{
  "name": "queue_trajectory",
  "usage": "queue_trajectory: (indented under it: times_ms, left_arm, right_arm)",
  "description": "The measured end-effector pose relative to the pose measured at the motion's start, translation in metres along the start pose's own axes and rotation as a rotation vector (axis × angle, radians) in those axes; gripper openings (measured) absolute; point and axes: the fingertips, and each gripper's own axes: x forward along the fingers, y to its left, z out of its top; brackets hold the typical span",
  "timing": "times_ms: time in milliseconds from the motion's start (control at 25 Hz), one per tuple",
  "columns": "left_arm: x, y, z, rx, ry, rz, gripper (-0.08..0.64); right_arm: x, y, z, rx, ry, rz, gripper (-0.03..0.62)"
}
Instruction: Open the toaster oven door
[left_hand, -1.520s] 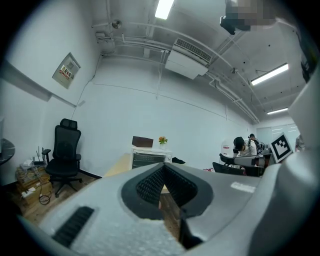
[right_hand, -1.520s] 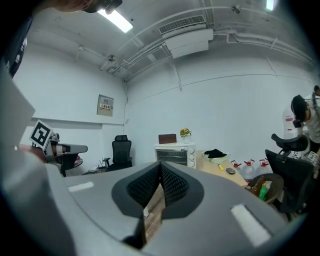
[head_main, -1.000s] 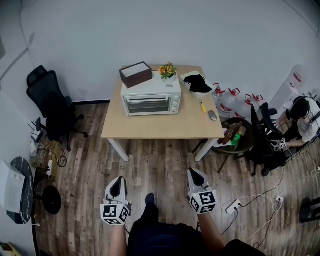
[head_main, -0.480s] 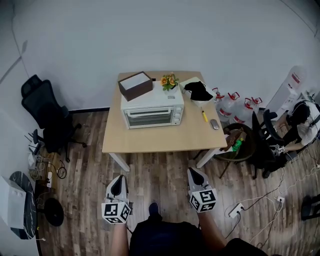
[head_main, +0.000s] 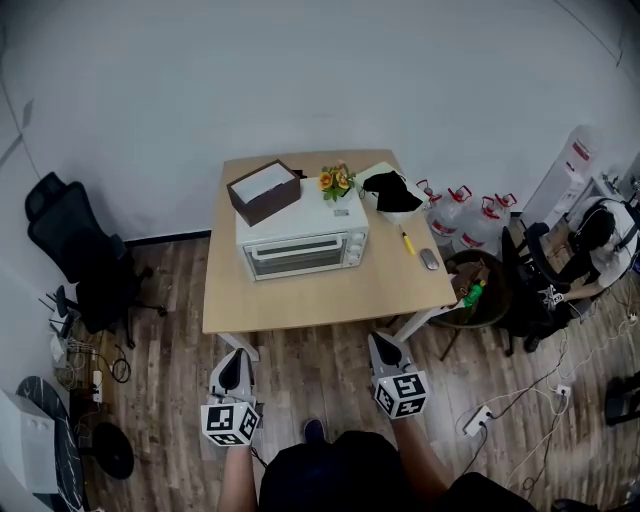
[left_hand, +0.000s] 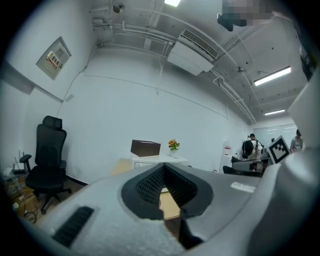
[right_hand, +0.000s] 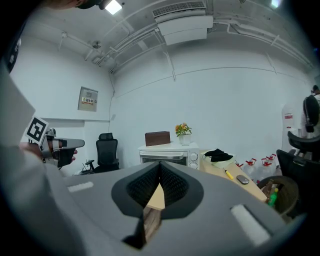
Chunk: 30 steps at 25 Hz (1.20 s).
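The white toaster oven (head_main: 300, 245) stands at the back of a light wooden table (head_main: 300, 295), its glass door closed, knobs at its right. It also shows in the left gripper view as the oven (left_hand: 156, 159) and in the right gripper view as the oven (right_hand: 170, 156), far beyond the jaws. My left gripper (head_main: 233, 358) and right gripper (head_main: 380, 342) hover over the wooden floor, short of the table's front edge. Both are shut with nothing held; the left gripper (left_hand: 162, 167) and right gripper (right_hand: 160, 164) have their jaws closed together.
A brown box (head_main: 264, 192) and a small flower pot (head_main: 336, 181) sit on the oven. A black cloth (head_main: 388, 190), yellow pen (head_main: 407, 242) and mouse (head_main: 429, 258) lie at the table's right. A black office chair (head_main: 75, 250) stands left; water jugs (head_main: 465, 215), a side table (head_main: 478, 292), a seated person (head_main: 590, 235) and floor cables (head_main: 480, 415) are right.
The table and oven have come nearer and shifted slightly left as the person steps forward. Both grippers keep the same shut pose in front of the body.
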Motion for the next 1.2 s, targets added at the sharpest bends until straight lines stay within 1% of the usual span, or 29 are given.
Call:
queue_trajectory:
  times_ms: [200,400,760,1000,1200]
  left_arm:
    - [0.024,0.009,0.001,0.015,0.012,-0.026,-0.005]
    - [0.040,0.012,0.002,0.058,0.013,0.000,-0.003]
    - [0.067,0.007,0.000,0.025,0.017,0.043,-0.003]
    - [0.079,-0.001,0.001,0.024,0.014,0.059,-0.005]
    - [0.085,0.000,-0.003,0.002,0.004,0.056,-0.004]
  right_arm:
    - [0.023,-0.006,0.000,0.009,0.005,-0.011,0.002]
    - [0.040,-0.014,0.002,0.006,0.010,0.005,0.002]
    - [0.074,-0.032,0.005,-0.009,0.036,0.068,0.003]
    - [0.102,-0.046,0.004,-0.023,0.058,0.100,0.003]
    - [0.131,-0.058,0.006,-0.019,0.066,0.118,0.005]
